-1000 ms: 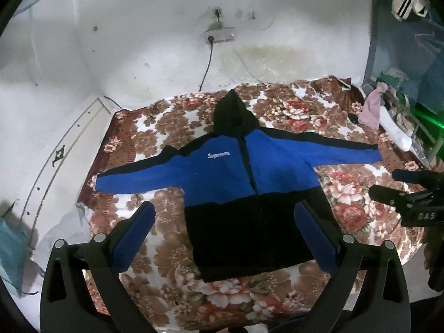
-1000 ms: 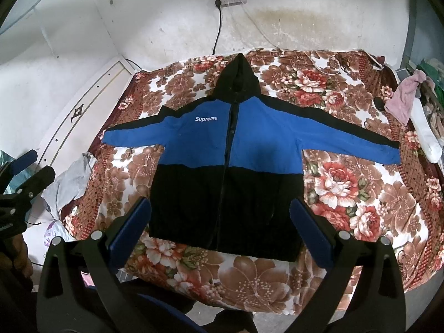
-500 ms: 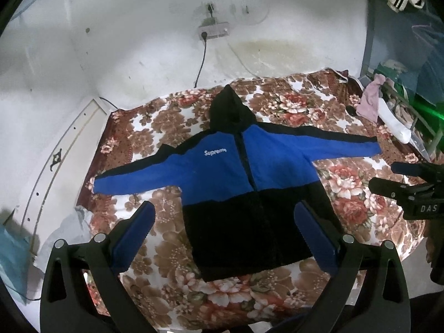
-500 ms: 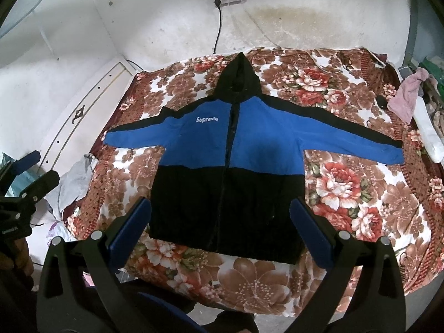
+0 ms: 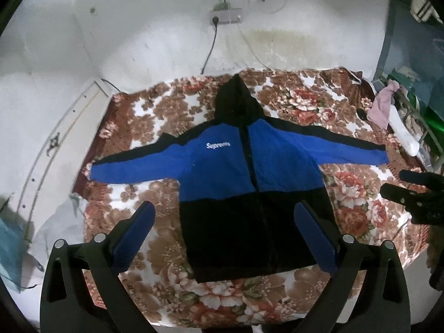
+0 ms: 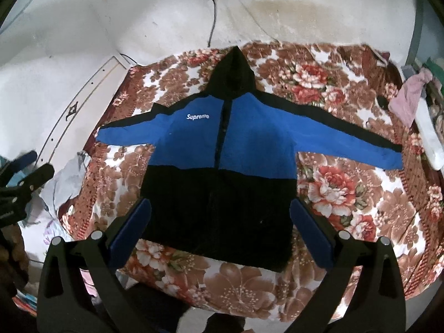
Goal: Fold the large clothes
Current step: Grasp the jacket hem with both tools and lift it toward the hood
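Note:
A blue and black hooded jacket (image 5: 249, 177) with a white Supreme logo lies flat, front up, sleeves spread wide, on a floral blanket (image 5: 155, 194). It also shows in the right wrist view (image 6: 222, 166). My left gripper (image 5: 224, 216) is open and empty, held above the jacket's hem. My right gripper (image 6: 220, 213) is open and empty, above the hem too. The right gripper shows at the right edge of the left wrist view (image 5: 416, 191). The left gripper shows at the left edge of the right wrist view (image 6: 25, 183).
The blanket covers a bed against a white wall (image 5: 155, 41) with a power strip (image 5: 226, 16) and cable. A pink cloth (image 5: 381, 105) and white bottle (image 5: 402, 133) lie at the right. A grey cloth (image 6: 65, 180) hangs at the bed's left edge.
Both grippers have drifted slightly; the jacket sits a little higher and further left in the left wrist view. The jacket itself has not moved. Both grippers stay open.

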Demonstrator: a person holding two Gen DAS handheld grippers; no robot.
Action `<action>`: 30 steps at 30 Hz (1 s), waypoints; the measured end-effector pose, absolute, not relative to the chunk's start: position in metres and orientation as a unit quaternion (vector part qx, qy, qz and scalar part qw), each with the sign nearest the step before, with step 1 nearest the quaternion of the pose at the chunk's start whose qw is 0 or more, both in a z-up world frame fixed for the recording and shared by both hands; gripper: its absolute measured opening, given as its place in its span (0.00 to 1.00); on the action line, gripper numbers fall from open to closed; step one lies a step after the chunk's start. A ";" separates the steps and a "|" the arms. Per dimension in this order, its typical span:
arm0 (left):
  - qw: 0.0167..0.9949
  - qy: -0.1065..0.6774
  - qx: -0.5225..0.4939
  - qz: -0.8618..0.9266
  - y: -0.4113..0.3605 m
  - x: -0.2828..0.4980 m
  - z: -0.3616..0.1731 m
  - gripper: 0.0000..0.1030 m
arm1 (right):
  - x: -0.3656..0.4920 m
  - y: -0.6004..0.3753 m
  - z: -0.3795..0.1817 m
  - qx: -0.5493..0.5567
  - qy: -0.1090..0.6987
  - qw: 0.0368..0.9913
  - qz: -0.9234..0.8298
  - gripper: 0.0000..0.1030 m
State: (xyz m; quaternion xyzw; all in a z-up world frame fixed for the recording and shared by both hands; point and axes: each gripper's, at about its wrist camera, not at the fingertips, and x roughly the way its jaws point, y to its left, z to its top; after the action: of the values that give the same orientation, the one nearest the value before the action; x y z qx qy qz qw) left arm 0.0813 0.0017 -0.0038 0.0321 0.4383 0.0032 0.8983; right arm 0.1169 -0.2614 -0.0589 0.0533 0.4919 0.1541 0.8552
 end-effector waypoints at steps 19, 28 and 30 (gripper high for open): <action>0.878 0.473 0.030 -0.066 0.089 0.419 -0.107 0.95 | 0.447 -0.185 -0.118 0.016 0.497 0.860 0.112 0.96; 0.878 0.470 0.002 -0.083 0.088 0.595 -0.184 0.95 | 0.642 -0.175 -0.216 -0.013 0.520 0.844 0.133 0.96; 0.873 0.482 0.010 -0.072 0.086 0.633 -0.209 0.95 | 0.675 -0.173 -0.238 -0.019 0.527 0.839 0.132 0.96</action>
State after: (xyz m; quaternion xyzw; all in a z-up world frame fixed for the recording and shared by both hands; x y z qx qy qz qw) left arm 0.6328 0.0857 -0.2093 0.0100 0.4820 -0.0724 0.8731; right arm 0.6751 -0.1726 -0.2377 -0.0189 0.5271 0.1318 0.8393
